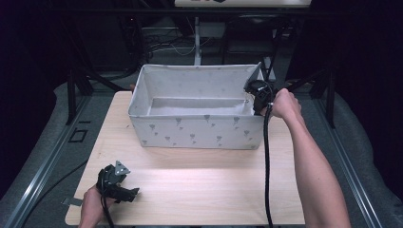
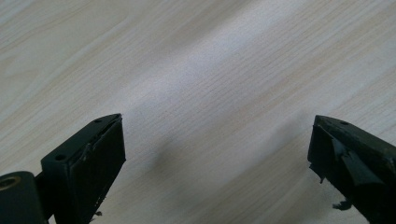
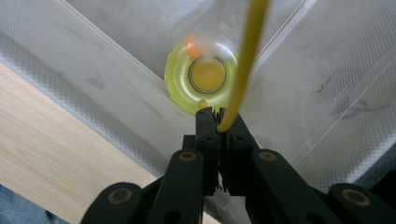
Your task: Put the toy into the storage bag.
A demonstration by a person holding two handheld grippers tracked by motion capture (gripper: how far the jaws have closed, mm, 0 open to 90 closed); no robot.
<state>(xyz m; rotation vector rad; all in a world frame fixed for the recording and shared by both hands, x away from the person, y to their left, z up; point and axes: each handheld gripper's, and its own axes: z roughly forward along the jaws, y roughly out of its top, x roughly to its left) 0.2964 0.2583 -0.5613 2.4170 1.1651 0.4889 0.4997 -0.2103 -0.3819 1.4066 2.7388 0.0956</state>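
My right tool [image 3: 219, 116] pinches a yellow strap [image 3: 243, 60] above the yellow bottle [image 3: 203, 79] inside the fabric box [image 1: 199, 133]; my left tool [image 2: 217, 154] hangs open over the table [image 2: 210, 70].

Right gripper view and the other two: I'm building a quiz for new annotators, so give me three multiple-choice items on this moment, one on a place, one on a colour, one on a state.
1. Where is the right gripper?
A. At the right end of the fabric box
B. On the floor
C. Beside the left gripper

2. What colour is the thin strip pinched by the right gripper?
A. Blue
B. Yellow
C. Black

3. How does the left gripper stand?
A. Shut on a cloth
B. Shut on a bottle
C. Open, holding nothing

Answers:
1 A, since the high view shows it at the box's right wall.
2 B, since the right gripper view shows a yellow strip rising from its closed jaws, with a round yellow-green thing lying below in the box.
3 C, since the left gripper view shows its jaws wide apart over the bare wooden table.
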